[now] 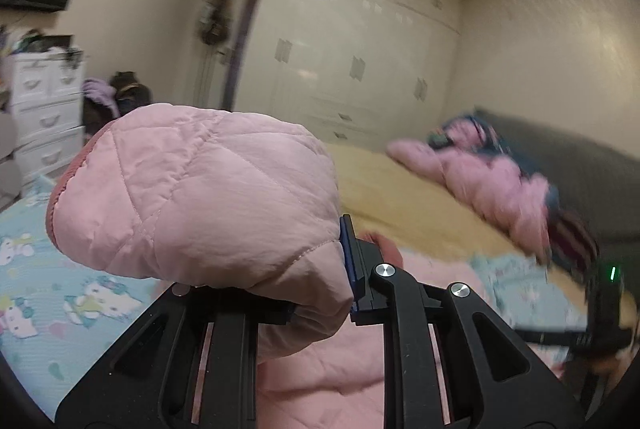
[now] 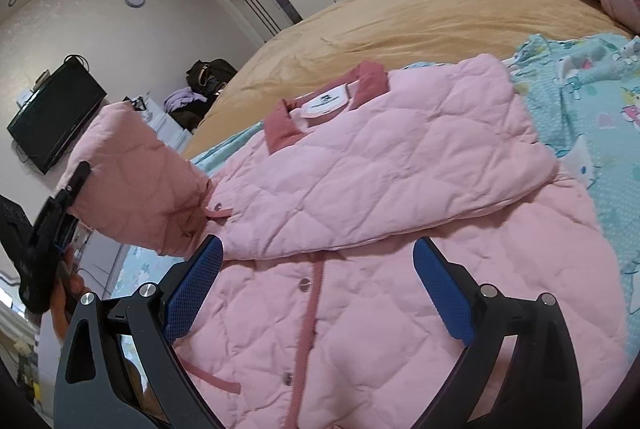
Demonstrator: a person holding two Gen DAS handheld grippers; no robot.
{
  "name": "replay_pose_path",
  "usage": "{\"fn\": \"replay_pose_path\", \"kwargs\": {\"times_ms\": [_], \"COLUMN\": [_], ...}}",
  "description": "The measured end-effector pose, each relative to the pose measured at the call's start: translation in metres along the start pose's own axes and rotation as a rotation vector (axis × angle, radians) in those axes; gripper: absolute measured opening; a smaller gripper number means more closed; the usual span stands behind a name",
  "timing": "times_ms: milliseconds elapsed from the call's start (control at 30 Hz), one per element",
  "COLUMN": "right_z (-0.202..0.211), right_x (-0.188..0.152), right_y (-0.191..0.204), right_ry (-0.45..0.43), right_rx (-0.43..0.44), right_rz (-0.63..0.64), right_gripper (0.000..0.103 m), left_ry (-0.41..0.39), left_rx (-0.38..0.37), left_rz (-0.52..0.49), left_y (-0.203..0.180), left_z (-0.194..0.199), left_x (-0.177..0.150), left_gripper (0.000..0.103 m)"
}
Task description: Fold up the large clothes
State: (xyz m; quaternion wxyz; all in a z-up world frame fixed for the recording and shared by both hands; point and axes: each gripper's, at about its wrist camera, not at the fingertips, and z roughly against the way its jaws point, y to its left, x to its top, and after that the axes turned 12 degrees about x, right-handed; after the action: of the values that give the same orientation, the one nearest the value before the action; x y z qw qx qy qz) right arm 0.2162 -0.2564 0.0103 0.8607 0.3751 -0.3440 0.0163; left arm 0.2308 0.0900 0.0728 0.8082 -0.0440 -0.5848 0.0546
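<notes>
The right gripper [image 2: 316, 293] hangs with its jaws spread wide and nothing between the blue pads [image 2: 196, 289]. Straight under and beyond them lies the pink quilted jacket [image 2: 360, 309], front up on the bed: diamond stitching, a darker pink placket with metal snaps [image 2: 305, 283], one sleeve folded across the chest. Farther past the jaws, the rose collar [image 2: 372, 77] frames a white neck label [image 2: 326, 103], its print too small to read. The left gripper [image 1: 320, 289] is clamped narrow on the other sleeve's cuff [image 1: 192, 197], raised off the cartoon-cat sheet [image 1: 60, 269].
</notes>
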Motion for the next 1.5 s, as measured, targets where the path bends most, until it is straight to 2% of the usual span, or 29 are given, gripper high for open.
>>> {"fn": "replay_pose_path", "kwargs": {"times_ms": [200,367,533,767,900,1033,1067,1133,1233,1300,1500], "right_z": [0.008,0.009,0.009,0.016,0.020,0.024,0.024,0.024,0.024,0.022,0.016], "right_x": [0.003,0.004,0.004,0.004,0.004,0.002,0.002,0.001,0.001,0.001,-0.001], "right_y": [-0.020,-0.029,-0.035,-0.048,-0.053,-0.059,-0.060,-0.061,-0.063,-0.063,-0.061], "right_ry": [-0.032,-0.041,-0.047,-0.067,-0.078,-0.082,-0.084,-0.085,-0.083,-0.070,-0.052], "right_rx": [-0.029,-0.038,-0.037,-0.051,-0.051,-0.042,-0.039,-0.034,-0.023,-0.011,0.036], "right_rz": [-0.063,-0.098,-0.138,-0.203,-0.233,-0.260,-0.267,-0.277,-0.295,-0.299,-0.306], "right_gripper": [0.095,0.095,0.095,0.095,0.095,0.095,0.095,0.095,0.095,0.095,0.095], "left_ry": [0.145,0.272,0.317,0.342,0.355,0.380,0.380,0.376,0.374,0.387,0.420], "left_rx": [-0.068,-0.095,-0.094,-0.132,-0.166,-0.226,-0.240,-0.253,-0.260,-0.279,-0.350], "left_rz": [-0.201,-0.328,-0.459,-0.592,-0.602,-0.570,-0.585,-0.631,-0.683,-0.681,-0.646], "left_y": [-0.055,-0.080,-0.099,-0.112,-0.116,-0.117,-0.120,-0.128,-0.138,-0.140,-0.135], "left_z": [-0.034,-0.056,-0.064,-0.063,-0.062,-0.059,-0.056,-0.050,-0.042,-0.039,-0.030], "left_x": [-0.053,-0.097,-0.125,-0.143,-0.144,-0.142,-0.143,-0.147,-0.152,-0.151,-0.138], "left_gripper": [0.011,0.011,0.016,0.022,0.031,0.056,0.060,0.076,0.088,0.093,0.094]}}
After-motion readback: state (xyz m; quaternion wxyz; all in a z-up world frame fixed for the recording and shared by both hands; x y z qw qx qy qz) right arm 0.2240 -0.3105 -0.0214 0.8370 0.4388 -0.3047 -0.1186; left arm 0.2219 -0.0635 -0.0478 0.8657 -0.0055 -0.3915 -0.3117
